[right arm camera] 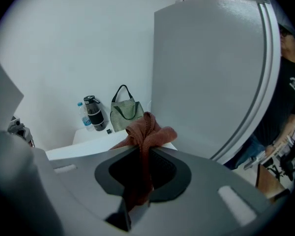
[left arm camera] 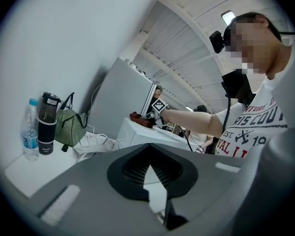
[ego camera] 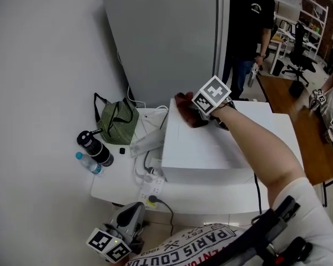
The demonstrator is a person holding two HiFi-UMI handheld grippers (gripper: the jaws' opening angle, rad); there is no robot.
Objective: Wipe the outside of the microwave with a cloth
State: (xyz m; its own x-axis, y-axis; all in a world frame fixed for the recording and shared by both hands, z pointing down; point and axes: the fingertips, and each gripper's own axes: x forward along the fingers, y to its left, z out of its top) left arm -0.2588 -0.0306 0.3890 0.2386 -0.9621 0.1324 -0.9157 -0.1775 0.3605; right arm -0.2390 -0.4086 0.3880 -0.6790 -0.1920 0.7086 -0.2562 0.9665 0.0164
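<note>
A white microwave (ego camera: 211,148) sits on a white table (ego camera: 116,184). My right gripper (ego camera: 197,115) is shut on a dark red cloth (ego camera: 186,110) and holds it on the microwave's top at the far left corner. In the right gripper view the cloth (right arm camera: 146,132) bunches up out of the jaws of that gripper (right arm camera: 137,200), above the white top (right arm camera: 78,149). My left gripper (ego camera: 132,212) hangs low by the table's near edge, away from the microwave, shut and holding nothing. From the left gripper view (left arm camera: 155,181) the cloth (left arm camera: 136,118) and the microwave (left arm camera: 142,134) show in the distance.
A grey fridge (ego camera: 166,37) stands right behind the microwave. Left of it on the table are a green striped bag (ego camera: 117,121), a black flask (ego camera: 94,147), a water bottle (ego camera: 89,163) and cables with a power strip (ego camera: 151,188). A person in black (ego camera: 247,21) stands behind.
</note>
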